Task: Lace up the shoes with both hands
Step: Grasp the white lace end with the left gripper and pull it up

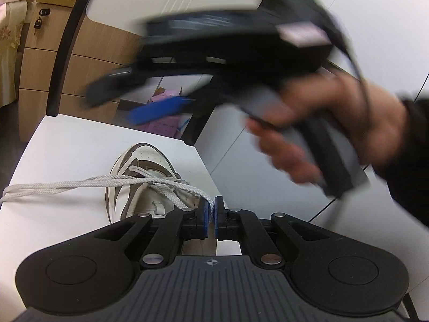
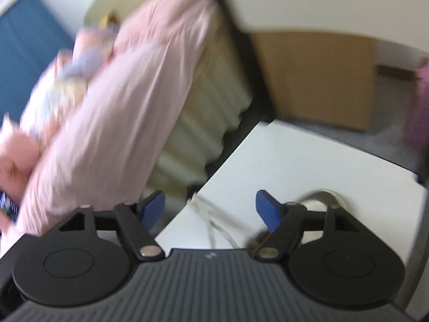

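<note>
Off to the left of the left gripper's fingers, a loop of white shoelace (image 1: 48, 187) trails across the white table (image 1: 67, 139) toward the table's edge. Ahead of those fingers lies the white-and-brown sneaker (image 1: 142, 177), its lace crossing the tongue. The left gripper (image 1: 211, 214) is clenched on one lace strand, pinched between its blue pads and angled down at the shoe. Up and to the right, a hand (image 1: 335, 123) carries the right gripper (image 2: 210, 209) above the table, blurred; its fingers stand apart with nothing between them, the lace lying on the table beyond. This looks like mid-tying: next the right gripper likely needs to take the free strand.
</note>
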The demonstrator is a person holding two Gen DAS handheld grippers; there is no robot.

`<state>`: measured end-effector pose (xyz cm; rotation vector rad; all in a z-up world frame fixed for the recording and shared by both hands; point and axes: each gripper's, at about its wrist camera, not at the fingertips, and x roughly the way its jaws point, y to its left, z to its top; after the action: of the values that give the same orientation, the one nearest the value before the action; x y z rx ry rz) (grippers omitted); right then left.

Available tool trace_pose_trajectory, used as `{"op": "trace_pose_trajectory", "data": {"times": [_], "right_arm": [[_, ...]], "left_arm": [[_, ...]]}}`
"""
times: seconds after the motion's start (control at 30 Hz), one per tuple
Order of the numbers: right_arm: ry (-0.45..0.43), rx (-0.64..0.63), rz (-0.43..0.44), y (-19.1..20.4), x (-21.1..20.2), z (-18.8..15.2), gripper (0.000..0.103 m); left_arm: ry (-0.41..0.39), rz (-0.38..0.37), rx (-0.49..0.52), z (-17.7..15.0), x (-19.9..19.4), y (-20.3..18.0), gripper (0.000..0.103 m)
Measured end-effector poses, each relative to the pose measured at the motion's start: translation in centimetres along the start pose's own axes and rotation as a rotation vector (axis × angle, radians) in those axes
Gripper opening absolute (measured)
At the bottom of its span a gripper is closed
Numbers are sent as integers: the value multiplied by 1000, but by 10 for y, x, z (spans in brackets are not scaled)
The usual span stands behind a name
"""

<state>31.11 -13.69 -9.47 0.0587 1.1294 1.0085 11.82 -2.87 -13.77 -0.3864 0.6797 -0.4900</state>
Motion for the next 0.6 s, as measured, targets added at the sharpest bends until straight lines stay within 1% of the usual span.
{"op": "trace_pose_trajectory", "data": {"times": [0.1, 0.17, 0.23, 0.3, 0.37, 0.4, 0.43, 0.5, 0.57, 0.6], "right_arm": [[162, 15, 24, 6, 49, 17, 75], [243, 21, 15, 7, 76, 21, 74], [287, 50, 2, 5, 94, 20, 74], [319, 77, 1, 1, 107, 16, 68], [333, 100, 4, -5, 114, 13, 58], [328, 115, 1, -7, 115, 11, 53], [323, 131, -1, -9, 116, 10, 45], [316, 162, 12, -10, 115, 9, 36], [316, 169, 42, -9, 111, 8, 16], [310, 170, 49, -7, 108, 9, 13]], "left_arm": [[8, -20, -28, 1, 0, 5, 4], [12, -31, -25, 2, 1, 7, 4], [17, -32, -11, 3, 1, 6, 4], [24, -31, -14, 4, 1, 7, 4], [26, -32, -18, 5, 1, 8, 4], [27, -33, -19, 5, 1, 8, 4], [28, -33, -19, 5, 2, 8, 4], [27, -35, -21, 5, 2, 8, 4], [25, -33, -21, 4, 3, 8, 4], [24, -32, -20, 4, 3, 7, 4]]}}
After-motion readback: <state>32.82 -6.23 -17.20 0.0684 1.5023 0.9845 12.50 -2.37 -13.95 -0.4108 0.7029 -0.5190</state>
